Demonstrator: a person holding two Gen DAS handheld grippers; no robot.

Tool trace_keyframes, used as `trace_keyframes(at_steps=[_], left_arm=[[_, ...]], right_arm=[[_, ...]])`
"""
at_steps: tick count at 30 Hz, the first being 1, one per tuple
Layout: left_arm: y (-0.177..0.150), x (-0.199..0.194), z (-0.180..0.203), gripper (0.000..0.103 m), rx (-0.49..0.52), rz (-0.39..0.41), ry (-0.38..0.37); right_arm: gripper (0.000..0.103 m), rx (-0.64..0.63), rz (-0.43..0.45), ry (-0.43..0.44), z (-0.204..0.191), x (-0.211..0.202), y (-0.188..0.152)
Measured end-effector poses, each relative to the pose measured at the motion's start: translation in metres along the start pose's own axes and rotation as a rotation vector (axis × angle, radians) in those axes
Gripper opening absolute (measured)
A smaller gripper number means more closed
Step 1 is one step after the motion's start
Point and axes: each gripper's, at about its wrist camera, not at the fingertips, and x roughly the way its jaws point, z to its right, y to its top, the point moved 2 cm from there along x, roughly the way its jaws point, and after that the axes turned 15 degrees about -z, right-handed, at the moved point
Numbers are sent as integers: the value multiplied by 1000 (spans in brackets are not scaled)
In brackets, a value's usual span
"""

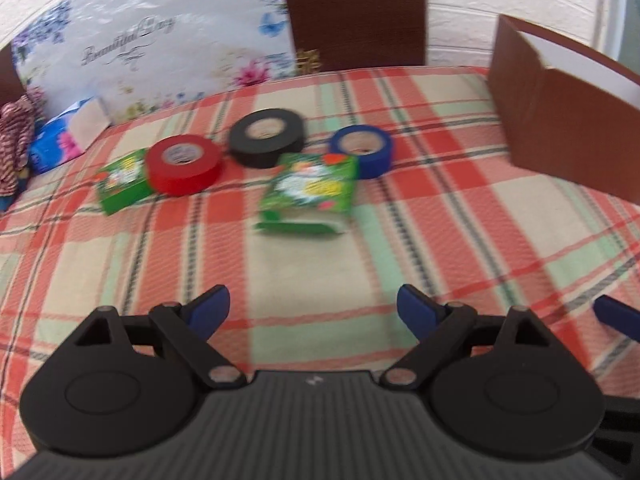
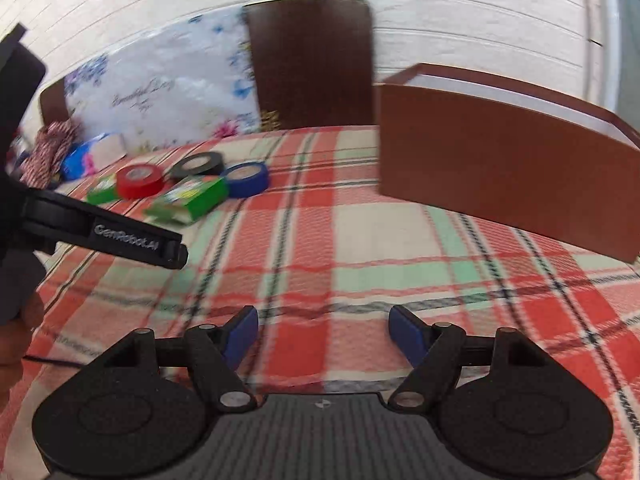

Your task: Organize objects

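Note:
On the plaid cloth (image 1: 400, 240) lie a red tape roll (image 1: 183, 164), a black tape roll (image 1: 267, 138) and a blue tape roll (image 1: 362, 150), close together. One green box (image 1: 310, 188) lies in front of the black and blue rolls, and a second green box (image 1: 122, 186) sits left of the red roll. My left gripper (image 1: 314, 308) is open and empty, a short way in front of them. My right gripper (image 2: 324, 330) is open and empty over bare cloth, with the rolls (image 2: 140, 180) far to its left. The left gripper's finger (image 2: 120, 236) crosses that view.
An open brown box (image 1: 560, 120) (image 2: 500, 172) stands at the right on the cloth. At the back are a floral cushion (image 1: 160, 52), a dark brown panel (image 1: 352, 12), a blue floral pack (image 1: 52, 144) and a striped cloth (image 1: 16, 140).

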Motion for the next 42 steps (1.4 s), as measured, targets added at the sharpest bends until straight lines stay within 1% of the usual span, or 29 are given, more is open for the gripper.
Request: trace_keyframes(at_steps=[2,4,6,11,14,16,20,21,22,23,24,25,26,28,30,31,32,33,34,35,36,37,38,39,42], left_arm=[[-3,7,-18,92,-28,-11,20],[-7,12,-37,93,-66,-20,19],[-9,15,-55,94,-96,-14,12],[-12,21,-94,97,-138,8,37],[-11,24,-125,98,-163,28,75],[-9,28,-156,99,-195,38,116],[-11,41,-233,100,-310,54,269],[-17,46,-255,102,-350,75,312],[-23,50,-274,103,-396,93,330],[-29,52,-294,103,-478,100,280],[-35,53,-311,103,-572,107,203],[-39,49,-318,103,-624,148,201],[-42,47,-320,103,-645,166,202],[-41,47,-315,103,-632,174,216],[-39,48,-313,103,-612,176,206],[-39,48,-315,103,-612,180,196],[-41,47,-316,103,-619,186,189],[-42,46,-317,103,-626,192,183],[-43,47,-319,103,-634,198,177],[-43,48,-321,103,-641,203,171],[-43,48,-321,103,-645,207,168],[-43,48,-321,103,-649,210,165],[-43,48,-322,103,-652,213,163],[-43,48,-322,103,-654,215,160],[-43,48,-322,103,-657,217,157]], right_arm=[[74,-58,-12,12,-18,1,2],[74,-115,-22,25,-35,2,3],[74,-146,-29,49,-48,5,5],[74,-205,-44,82,-78,17,15],[74,-251,-45,101,-100,25,22],[74,-292,-42,120,-117,31,26],[72,-379,-25,163,-152,45,39],[70,-403,-19,172,-162,48,44],[66,-425,-10,177,-171,53,51],[66,-446,6,175,-181,58,60],[66,-457,32,169,-189,63,71],[66,-460,64,165,-196,66,83],[66,-460,92,169,-204,70,97],[67,-465,123,185,-222,81,127],[69,-478,120,189,-242,98,156],[74,-490,104,180,-252,109,168],[77,-510,69,170,-262,122,180],[79,-537,17,153,-270,137,190],[80,-560,-32,117,-276,152,198],[82,-584,-66,77,-282,165,202],[80,-592,-88,79,-285,171,204],[65,-574,-107,119,-283,172,206],[64,-565,-134,163,-283,170,206],[63,-576,-139,170,-283,165,202],[63,-646,-112,220,-280,144,170]])
